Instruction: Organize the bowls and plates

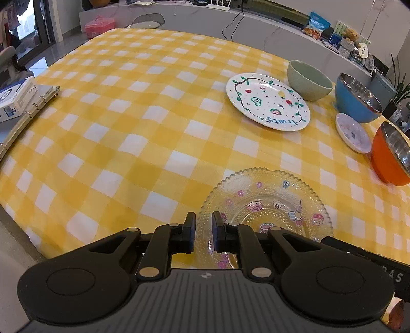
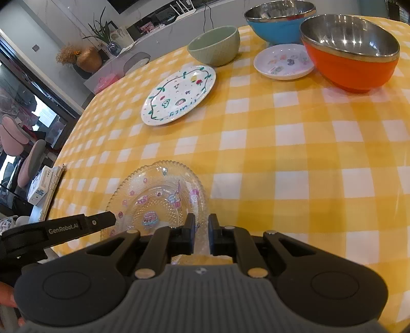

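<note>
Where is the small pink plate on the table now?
In the right wrist view the small pink plate lies far across the checked tablecloth, between the green bowl and the orange bowl, just before the blue bowl.

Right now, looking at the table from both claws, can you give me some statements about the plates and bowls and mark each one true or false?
1. The clear glass plate lies nearest to both claws. True.
2. The small white saucer is stacked inside the orange bowl. False: it lies on the cloth beside that bowl.
3. The green bowl stands upright, next to the painted white plate. True.
4. The blue bowl is turned upside down. False: it is upright, its steel inside showing.
5. The painted white plate holds food. False: it bears only painted drawings.
</note>
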